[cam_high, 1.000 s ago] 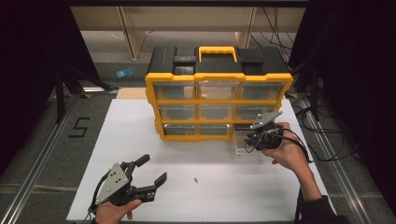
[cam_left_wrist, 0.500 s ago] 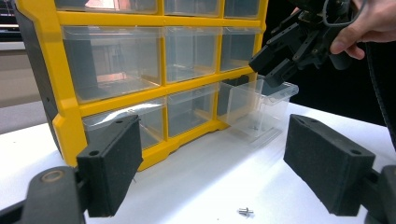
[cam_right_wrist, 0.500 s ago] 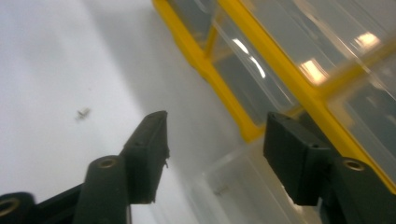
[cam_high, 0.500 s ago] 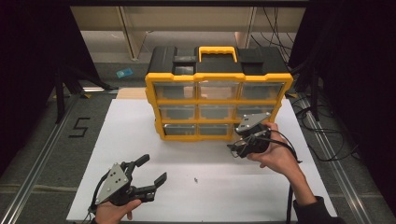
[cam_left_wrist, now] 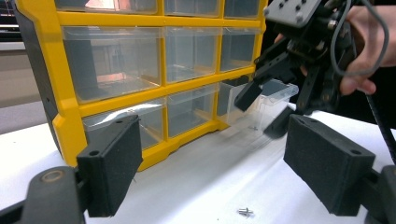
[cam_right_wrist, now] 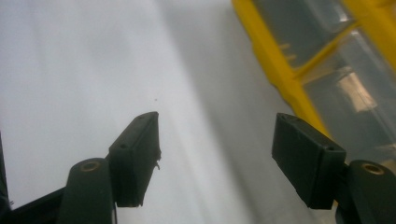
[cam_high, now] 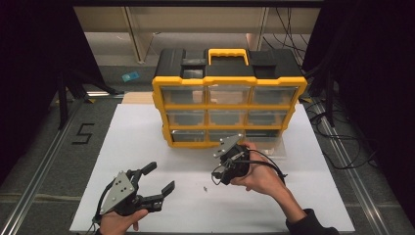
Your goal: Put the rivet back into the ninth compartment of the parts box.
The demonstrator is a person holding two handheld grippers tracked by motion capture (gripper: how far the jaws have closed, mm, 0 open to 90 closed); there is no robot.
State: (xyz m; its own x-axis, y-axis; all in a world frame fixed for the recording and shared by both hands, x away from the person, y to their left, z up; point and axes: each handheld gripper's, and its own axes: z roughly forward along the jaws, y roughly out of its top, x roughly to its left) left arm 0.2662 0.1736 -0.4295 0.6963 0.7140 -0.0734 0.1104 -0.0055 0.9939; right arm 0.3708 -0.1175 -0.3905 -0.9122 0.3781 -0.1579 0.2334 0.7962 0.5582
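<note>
Organizer: yellow frame, black top, yellow handle, three rows of three clear drawers, upright at the back centre of the white surface. Bottom-right drawer is pulled out partway onto the surface, seen in the left gripper view. Screw, small, lies loose on the surface between the two tools, in front of the organizer; also visible at. Right tool is held just in front of the bottom drawer row, jaws apart, nothing between them, angled down toward the surface left of the pulled drawer. Left tool is near the front-left of the surface, well apart from the organizer, jaws wide apart and empty.
</note>
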